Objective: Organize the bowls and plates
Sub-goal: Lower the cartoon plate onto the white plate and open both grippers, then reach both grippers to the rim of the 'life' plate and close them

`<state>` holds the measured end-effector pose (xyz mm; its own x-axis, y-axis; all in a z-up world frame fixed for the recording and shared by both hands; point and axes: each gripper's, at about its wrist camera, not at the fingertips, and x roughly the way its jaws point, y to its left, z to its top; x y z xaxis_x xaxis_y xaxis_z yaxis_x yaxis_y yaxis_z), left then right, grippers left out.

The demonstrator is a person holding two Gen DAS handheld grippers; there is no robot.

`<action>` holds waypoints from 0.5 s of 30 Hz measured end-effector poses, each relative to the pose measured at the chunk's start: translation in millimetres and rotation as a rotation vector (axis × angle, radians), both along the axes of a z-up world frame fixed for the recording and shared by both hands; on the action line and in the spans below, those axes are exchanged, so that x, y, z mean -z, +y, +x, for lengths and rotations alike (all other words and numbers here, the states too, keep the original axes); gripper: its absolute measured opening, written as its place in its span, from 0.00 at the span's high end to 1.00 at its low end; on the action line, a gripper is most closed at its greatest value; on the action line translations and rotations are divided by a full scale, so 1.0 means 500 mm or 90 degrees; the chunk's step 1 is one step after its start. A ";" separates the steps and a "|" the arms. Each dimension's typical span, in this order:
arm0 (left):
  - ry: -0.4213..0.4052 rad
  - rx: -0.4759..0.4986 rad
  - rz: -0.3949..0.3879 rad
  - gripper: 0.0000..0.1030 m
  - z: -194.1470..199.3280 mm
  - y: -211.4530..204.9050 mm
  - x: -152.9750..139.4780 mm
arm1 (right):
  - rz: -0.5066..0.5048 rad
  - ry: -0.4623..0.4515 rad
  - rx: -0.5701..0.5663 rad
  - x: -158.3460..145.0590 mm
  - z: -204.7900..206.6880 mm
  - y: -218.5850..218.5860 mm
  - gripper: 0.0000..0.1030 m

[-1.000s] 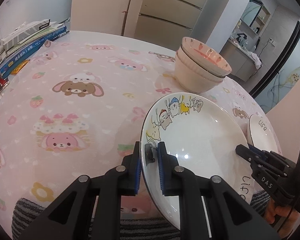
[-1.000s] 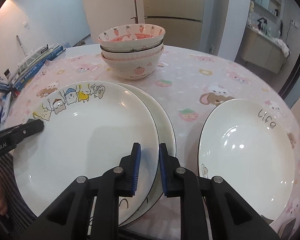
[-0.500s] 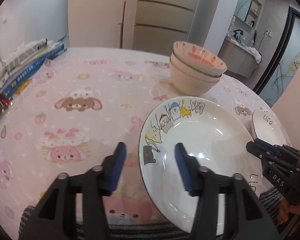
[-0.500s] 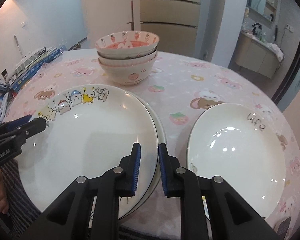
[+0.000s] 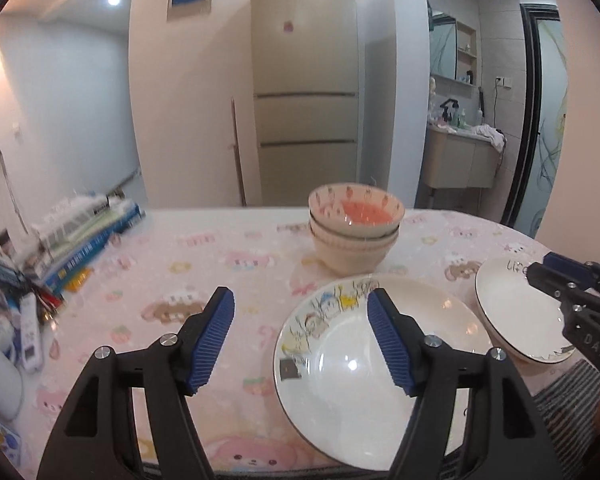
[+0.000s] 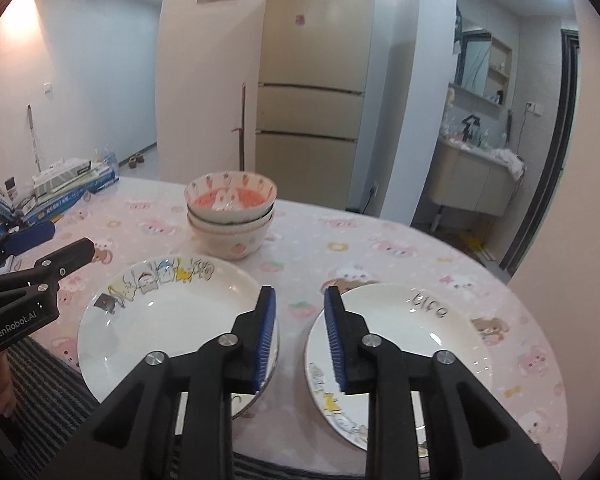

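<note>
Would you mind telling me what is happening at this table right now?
A person is sorting dishes with two handheld grippers. The left gripper and right gripper are both opening, nothing between their jaws. The white cartoon-rimmed plate lies stacked on another, the white "Life" plate beside it, the stacked strawberry-patterned bowls behind.

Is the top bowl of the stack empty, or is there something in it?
Empty. The top bowl of the stack shows only its pink printed inside with a white rabbit figure; nothing lies in it.
</note>
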<state>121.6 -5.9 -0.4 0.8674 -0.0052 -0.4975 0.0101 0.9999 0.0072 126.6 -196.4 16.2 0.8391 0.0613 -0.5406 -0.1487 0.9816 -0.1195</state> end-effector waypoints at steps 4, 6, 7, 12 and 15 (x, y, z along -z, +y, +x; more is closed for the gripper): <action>-0.026 0.032 -0.011 0.23 -0.014 -0.023 -0.033 | 0.009 -0.044 0.016 -0.029 -0.022 -0.034 0.33; -0.050 0.036 -0.009 0.10 -0.024 -0.037 -0.053 | 0.001 -0.054 0.022 -0.039 -0.027 -0.046 0.32; -0.063 0.040 -0.008 0.02 -0.029 -0.045 -0.062 | -0.003 -0.060 0.025 -0.045 -0.030 -0.054 0.32; -0.086 0.082 -0.049 0.00 -0.031 -0.084 -0.102 | 0.003 -0.087 0.050 -0.063 -0.045 -0.103 0.18; -0.077 0.123 -0.082 0.00 -0.011 -0.110 -0.115 | 0.009 -0.100 0.062 -0.070 -0.055 -0.132 0.18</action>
<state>116.1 -60.7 57.3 0.8974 -0.2327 -0.3749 0.2072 0.9724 -0.1075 98.8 -262.1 51.2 0.9153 -0.0168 -0.4025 -0.0341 0.9923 -0.1191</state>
